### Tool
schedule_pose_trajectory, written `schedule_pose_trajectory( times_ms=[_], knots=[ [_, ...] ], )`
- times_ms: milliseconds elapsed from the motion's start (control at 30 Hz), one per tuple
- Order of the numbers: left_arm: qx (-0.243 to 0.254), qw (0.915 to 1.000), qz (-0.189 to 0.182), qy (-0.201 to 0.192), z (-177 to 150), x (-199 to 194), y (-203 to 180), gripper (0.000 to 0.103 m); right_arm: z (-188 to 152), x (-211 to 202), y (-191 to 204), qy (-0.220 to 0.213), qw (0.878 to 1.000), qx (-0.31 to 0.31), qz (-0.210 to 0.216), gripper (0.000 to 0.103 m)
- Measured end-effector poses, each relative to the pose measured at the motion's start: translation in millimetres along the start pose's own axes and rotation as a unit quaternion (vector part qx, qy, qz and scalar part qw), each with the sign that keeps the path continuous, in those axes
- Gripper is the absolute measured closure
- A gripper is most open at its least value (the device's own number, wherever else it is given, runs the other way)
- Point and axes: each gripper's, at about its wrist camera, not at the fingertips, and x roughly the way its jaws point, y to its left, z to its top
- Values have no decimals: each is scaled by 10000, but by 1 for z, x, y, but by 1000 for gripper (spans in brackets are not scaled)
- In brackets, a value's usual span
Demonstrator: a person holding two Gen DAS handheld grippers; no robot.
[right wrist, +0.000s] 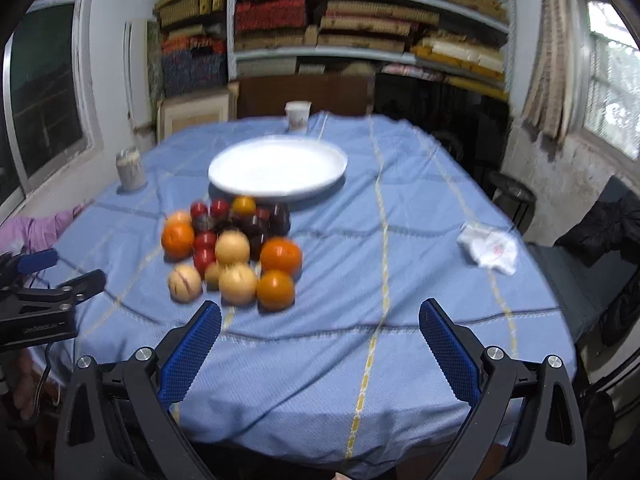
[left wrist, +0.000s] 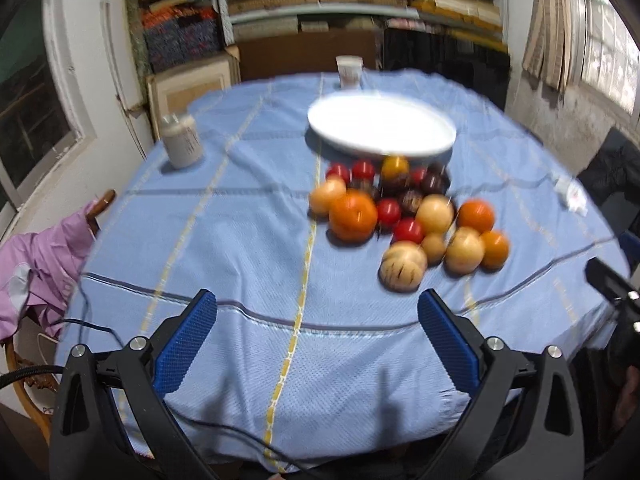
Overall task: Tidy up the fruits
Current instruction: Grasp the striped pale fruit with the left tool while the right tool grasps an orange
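Left gripper (left wrist: 317,312) spread wide, nothing between fingers, low centre of its frame over the blue cloth (left wrist: 240,248). Right gripper (right wrist: 320,320) likewise wide apart & empty, bottom centre. Fruit pile (left wrist: 404,216) sits mid-frame, right of centre in left view, left of centre in right view (right wrist: 232,252): oranges, red, dark & pale fruits touching. White plate (left wrist: 380,124) just behind pile, empty. Jar (left wrist: 181,140) upper left, cup (left wrist: 349,70) at far edge.
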Motion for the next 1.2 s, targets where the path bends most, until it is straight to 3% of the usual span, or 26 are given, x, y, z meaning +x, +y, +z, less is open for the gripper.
schedule_pose_trajectory(
  times_ms=[167, 467, 533, 567, 633, 667, 700, 833, 967, 1133, 1200],
  knots=[
    [194, 9989, -185, 396, -2, 44, -12, 4, -9, 22, 2, 259, 9996, -139, 51, 4],
    [405, 9983, -321, 261, 17, 79, -43, 5, -10, 39, -2, 399, 9989, -242, 15, 4],
    [483, 9976, -390, 316, 18, 89, -49, 14, -10, 43, -5, 452, 9987, -227, -39, 4],
    [526, 9966, -464, 440, 17, 95, -51, 27, -11, 44, -6, 473, 9986, -218, -41, 4],
    [496, 9964, -610, 312, 16, 95, -51, 34, -11, 47, -9, 507, 9985, -187, -26, 4],
    [531, 9961, -641, 292, 16, 95, -52, 52, -11, 48, -10, 520, 9985, -160, -5, 4],
    [537, 9957, -705, 259, 15, 94, -52, 63, -11, 50, -11, 530, 9985, -140, 17, 4],
    [531, 9967, -608, 3, 11, 81, -47, 63, -11, 57, -9, 622, 9979, -149, 110, 4],
    [386, 9973, -610, -112, 8, 67, -35, 63, -9, 64, 1, 521, 9965, -414, 500, 7],
    [349, 9969, -678, -193, 2, 51, -30, 63, 0, 94, 17, 635, 9922, -772, 747, 33],
    [363, 9969, -666, -214, 0, 47, -28, 63, 2, 108, 19, 780, 9916, -788, 671, 33]
  ],
)
